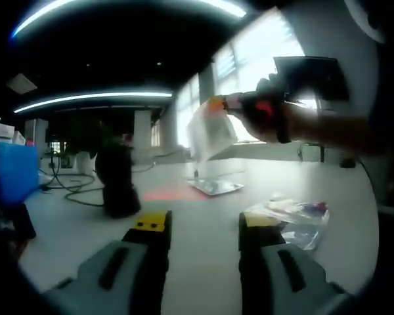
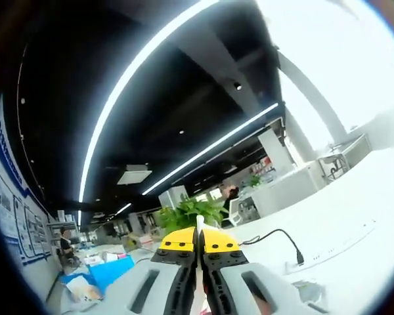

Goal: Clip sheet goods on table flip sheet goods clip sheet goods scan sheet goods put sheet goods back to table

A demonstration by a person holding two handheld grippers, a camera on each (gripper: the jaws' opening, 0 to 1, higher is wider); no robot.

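- Right gripper (image 2: 198,252) pinches the sheet (image 1: 210,131) by its edge, raised above the table (image 1: 203,226)
- Left gripper (image 1: 202,226) spread, empty, low over table
- Scan step likely — hold sheet flat, steady, facing black scanner (image 1: 117,180)
- Left gripper view shows sheet hanging, bags (image 1: 292,216) on table — right gripper view mostly ceiling, edge-on sheet
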